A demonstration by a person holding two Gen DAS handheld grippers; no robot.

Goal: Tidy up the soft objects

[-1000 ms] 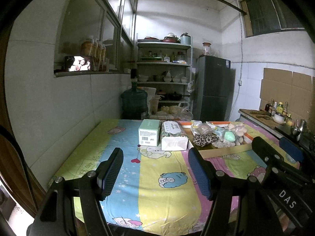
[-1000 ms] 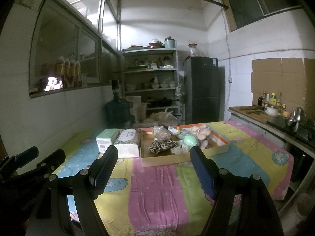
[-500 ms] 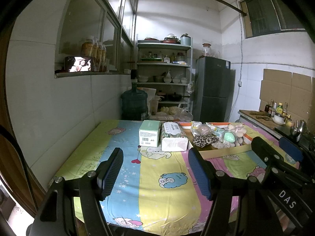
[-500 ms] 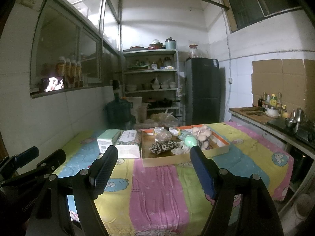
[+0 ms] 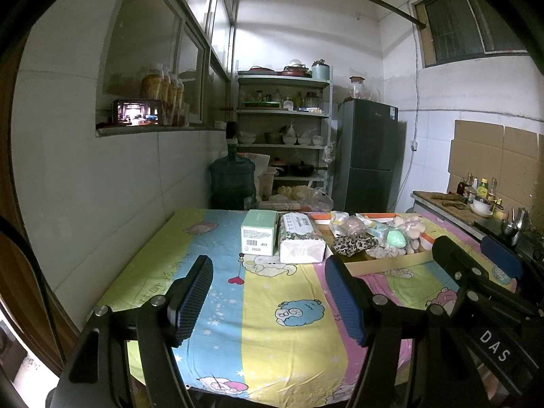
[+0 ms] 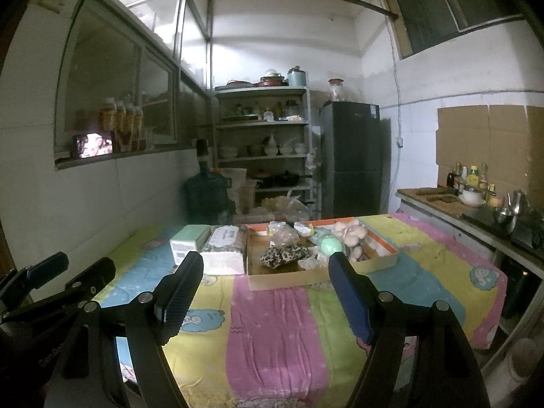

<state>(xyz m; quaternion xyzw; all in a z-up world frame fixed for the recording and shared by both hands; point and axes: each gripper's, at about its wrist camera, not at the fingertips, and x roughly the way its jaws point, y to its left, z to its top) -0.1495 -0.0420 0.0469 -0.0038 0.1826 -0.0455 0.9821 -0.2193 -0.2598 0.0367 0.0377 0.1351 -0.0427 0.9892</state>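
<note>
Cardboard tray (image 6: 289, 280) of soft items, green box (image 5: 259, 233) beside tissue pack (image 5: 301, 239), both grippers' fingers (image 5: 188, 297) wide, empty

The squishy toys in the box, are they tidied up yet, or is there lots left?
Nothing looks sorted yet. The soft things, like the leopard-print piece and the green ball, lie jumbled in the cardboard box. The left gripper and right gripper are both open and empty, short of the box. All the picking and sorting is left.
</note>
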